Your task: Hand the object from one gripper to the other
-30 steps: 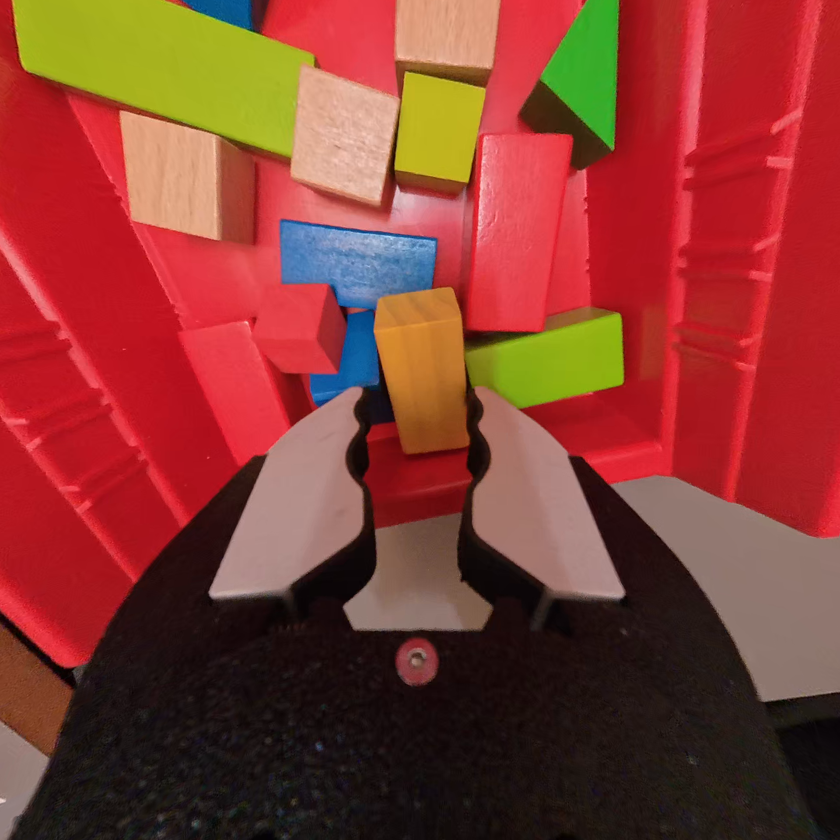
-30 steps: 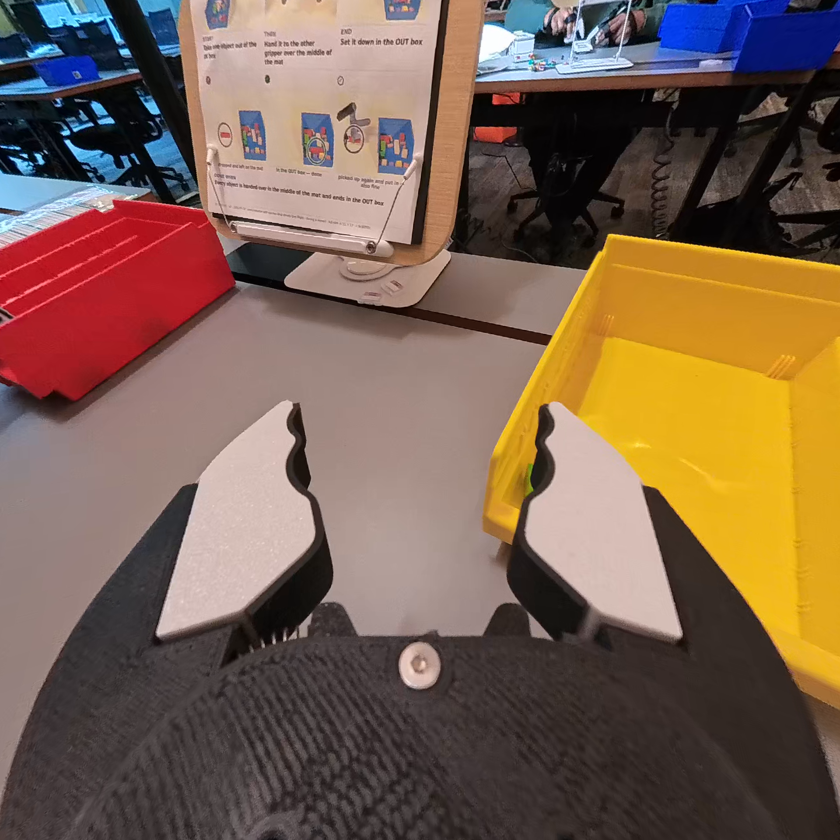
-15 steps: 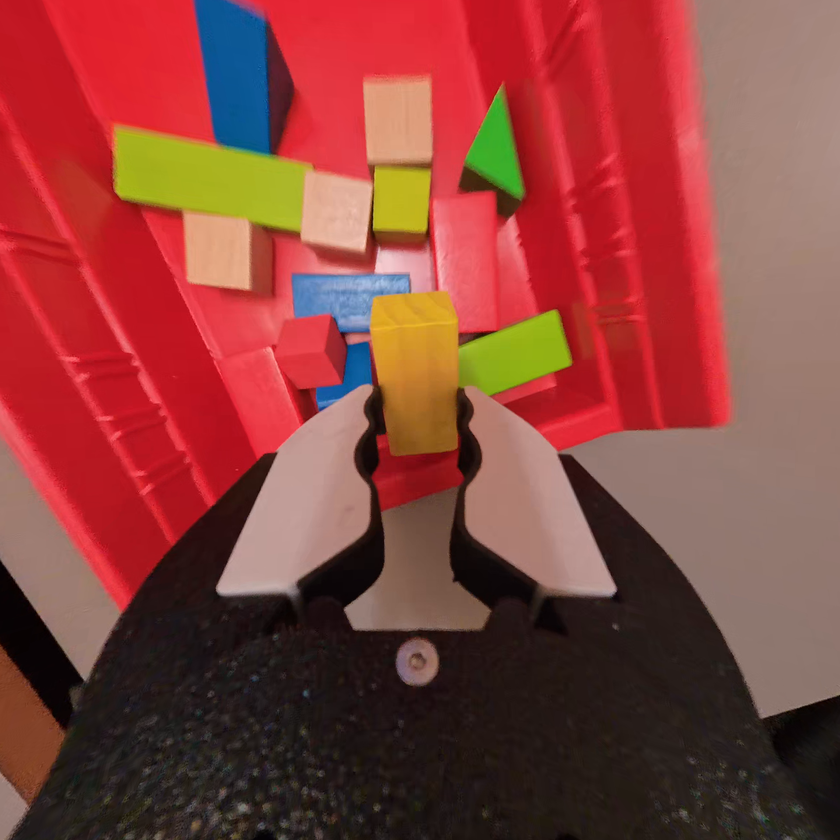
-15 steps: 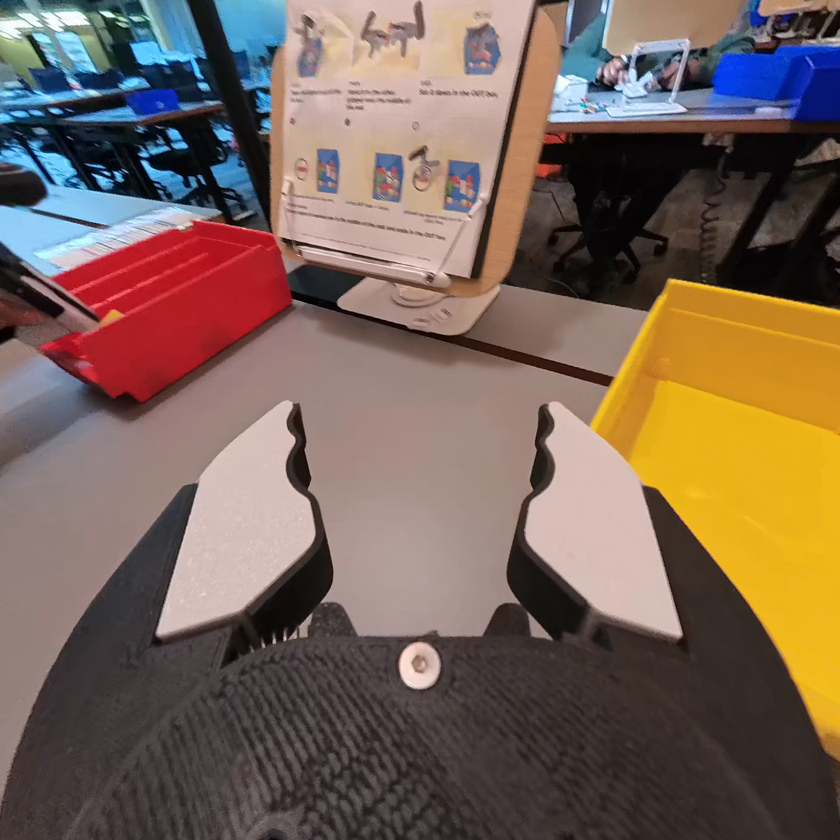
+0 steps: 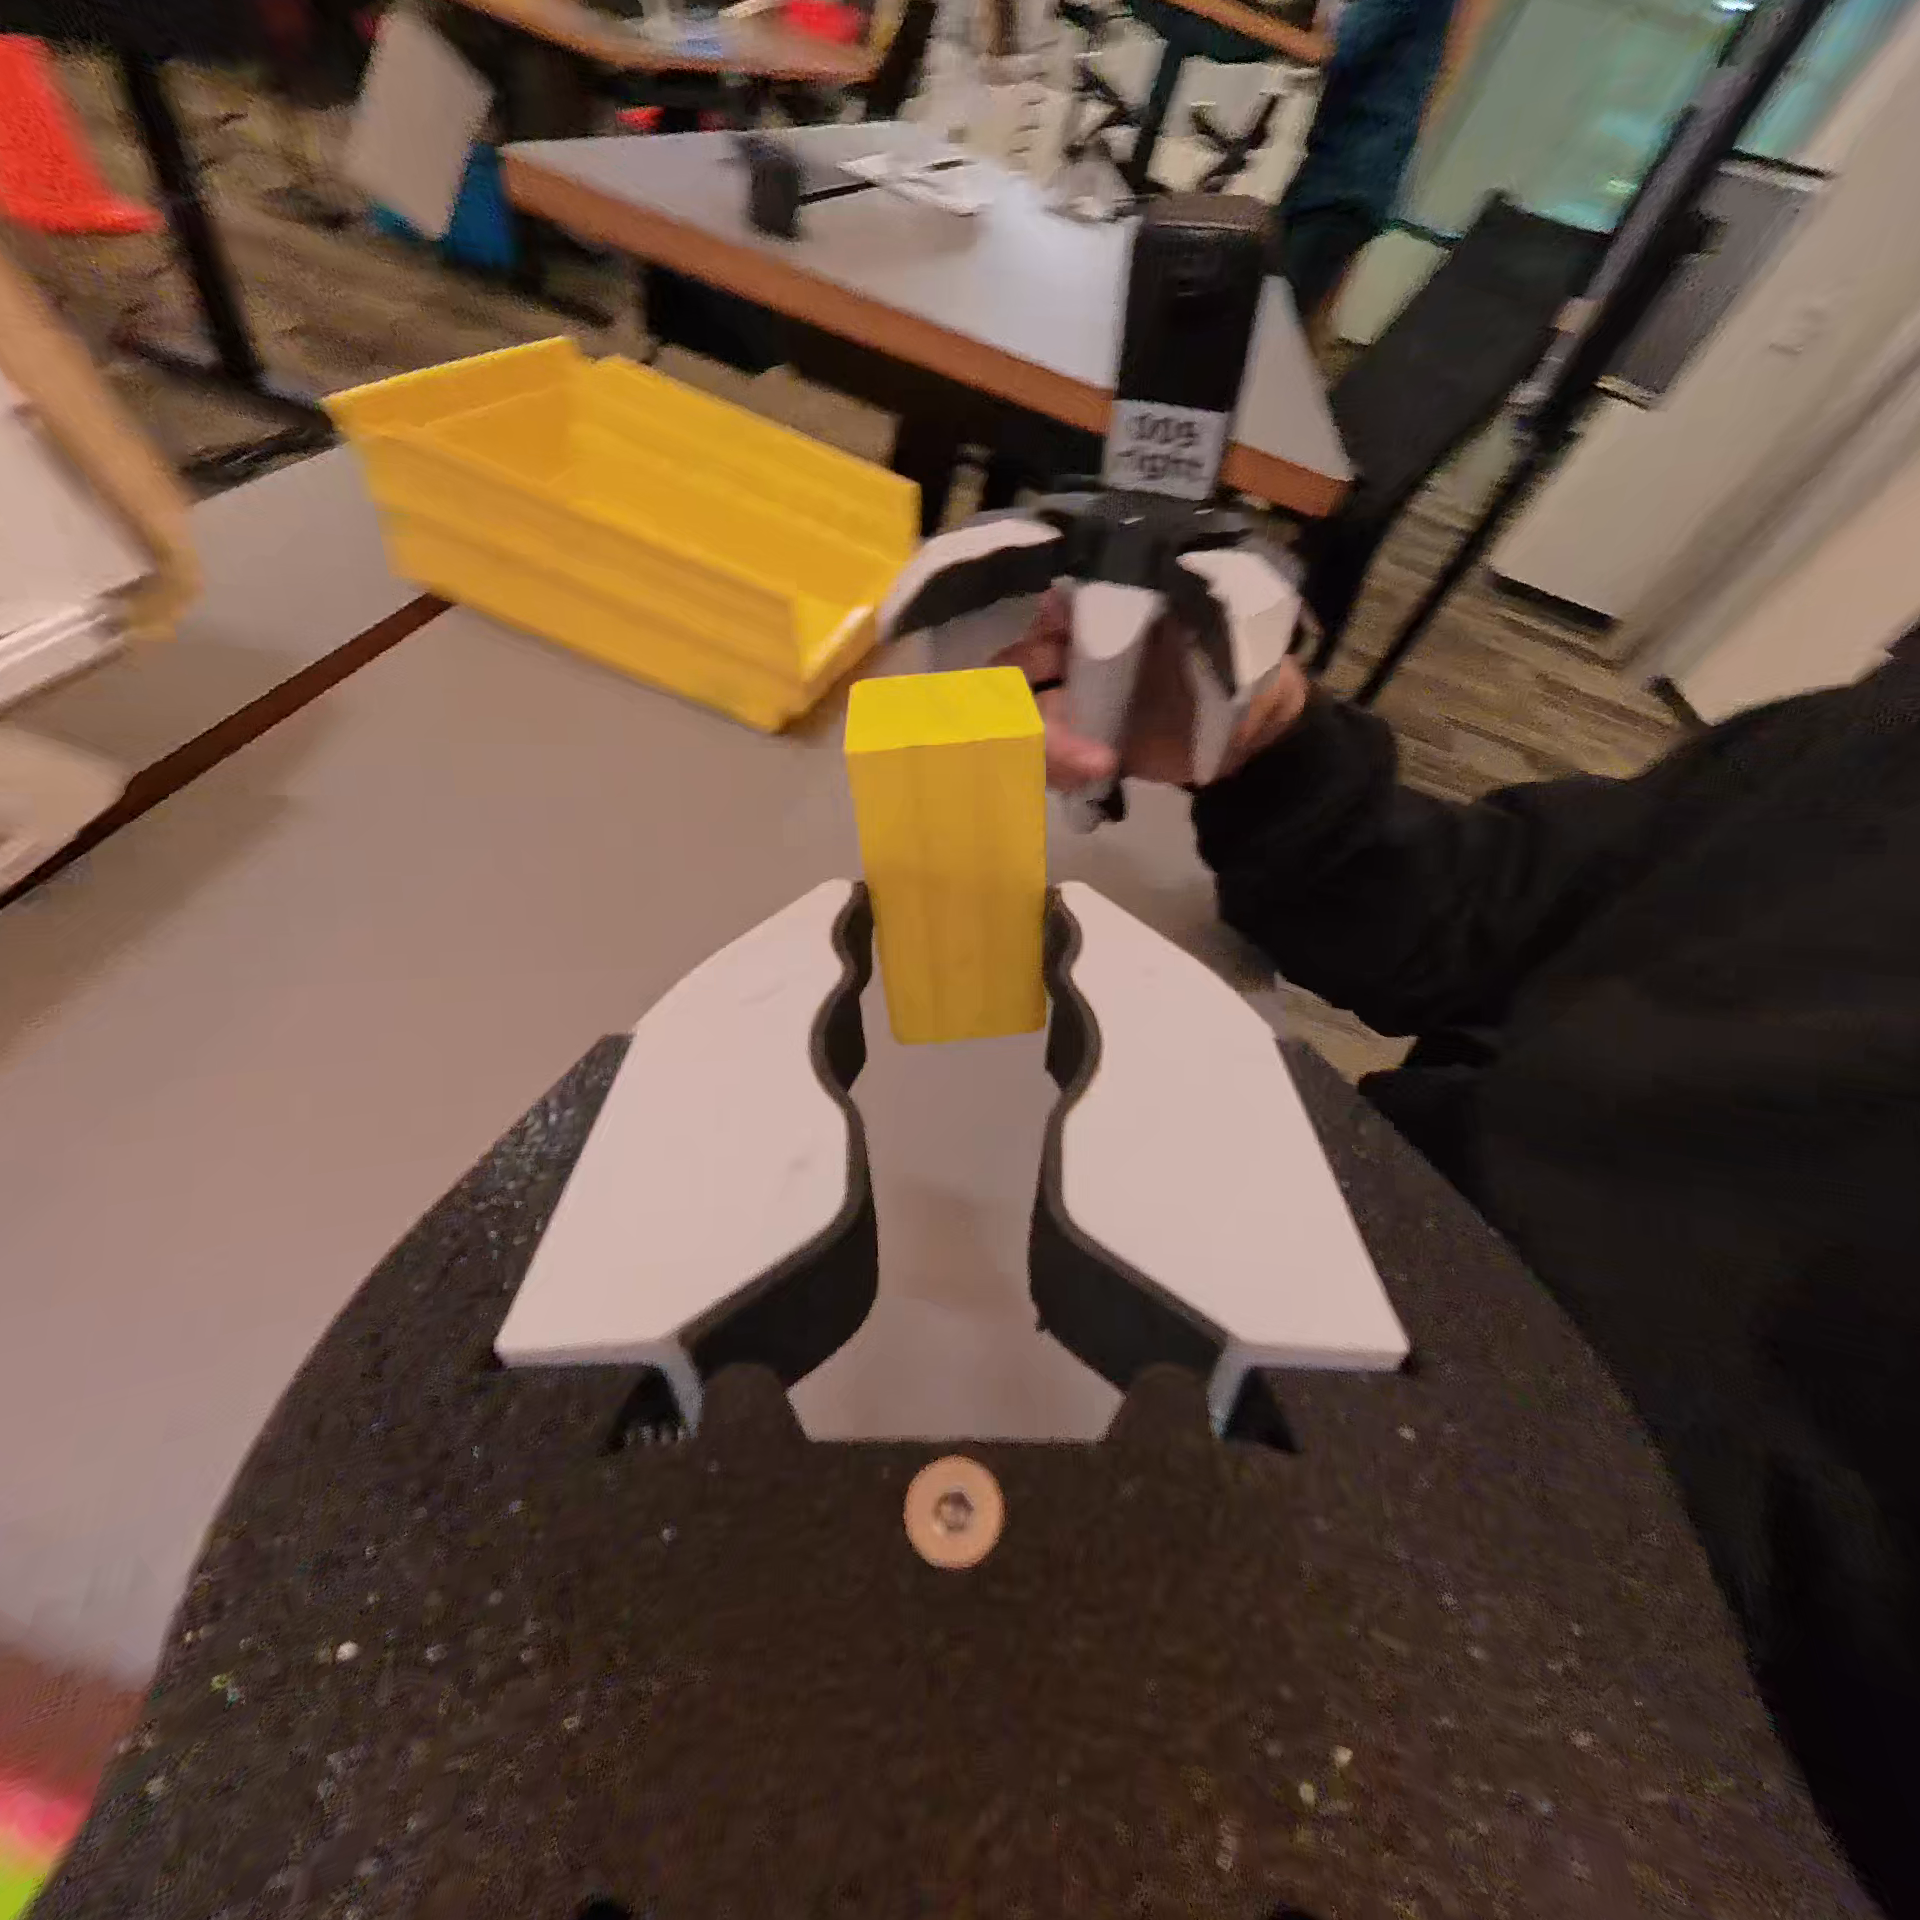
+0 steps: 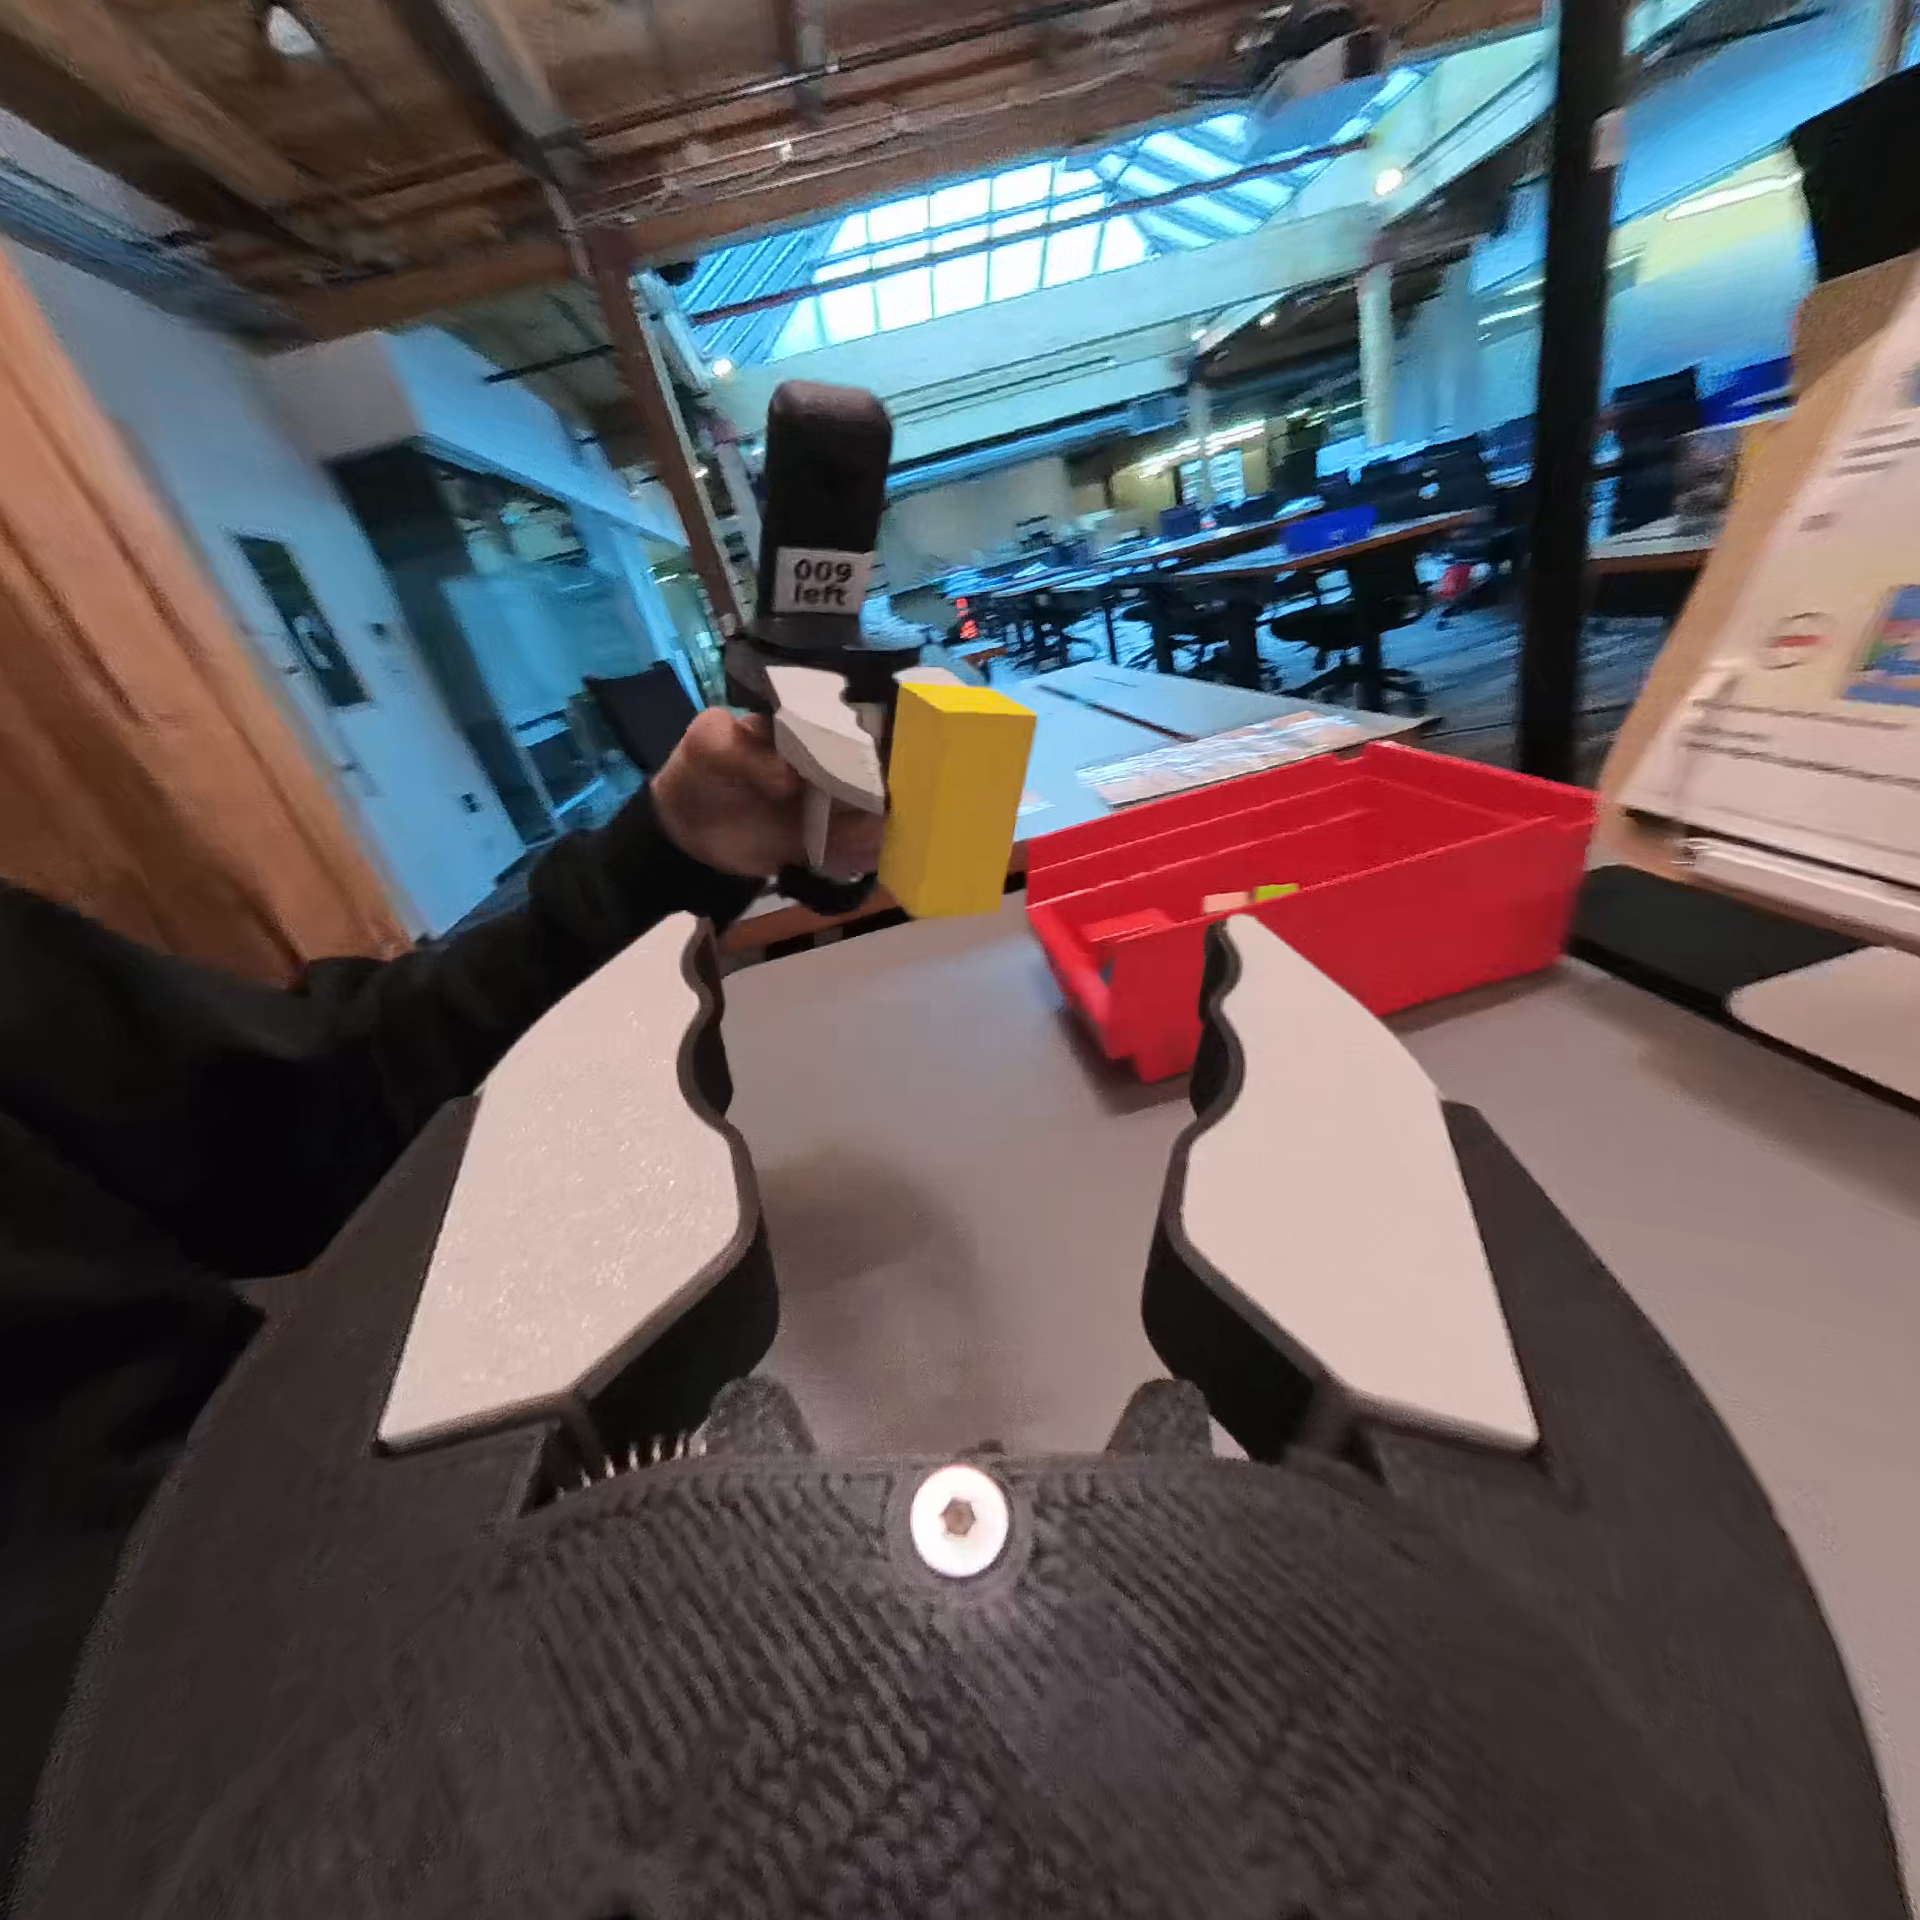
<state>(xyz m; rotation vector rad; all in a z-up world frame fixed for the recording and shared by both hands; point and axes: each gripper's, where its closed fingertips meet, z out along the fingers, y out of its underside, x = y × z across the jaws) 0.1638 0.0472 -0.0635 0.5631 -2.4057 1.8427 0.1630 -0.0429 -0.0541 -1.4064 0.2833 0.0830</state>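
Observation:
My left gripper (image 5: pixel 956 935) is shut on a yellow wooden block (image 5: pixel 951 852), pads pressed on its lower part, and holds it upright above the grey table (image 5: pixel 416 883). The same block (image 6: pixel 951 805) shows in the right wrist view, held in the air by the left gripper (image 6: pixel 831 738). My right gripper (image 6: pixel 961 997) is open and empty, facing the block from a short distance. In the left wrist view the right gripper (image 5: pixel 1101 582) shows behind the block, open, in a person's hand.
A red bin (image 6: pixel 1455 862) with several coloured blocks stands on the table beyond my right gripper. A yellow bin (image 5: pixel 623 520) sits at the far side in the left wrist view. A paper sheet on a stand (image 6: pixel 1818 623) is at right. A dark sleeve (image 5: pixel 1558 935) crosses at right. The grippers' ends are close to 10 centimetres from one another.
My left gripper closed on the yellow block, lifted it out of the red bin and swung to face the right gripper. The right gripper turned from the yellow bin toward the block.

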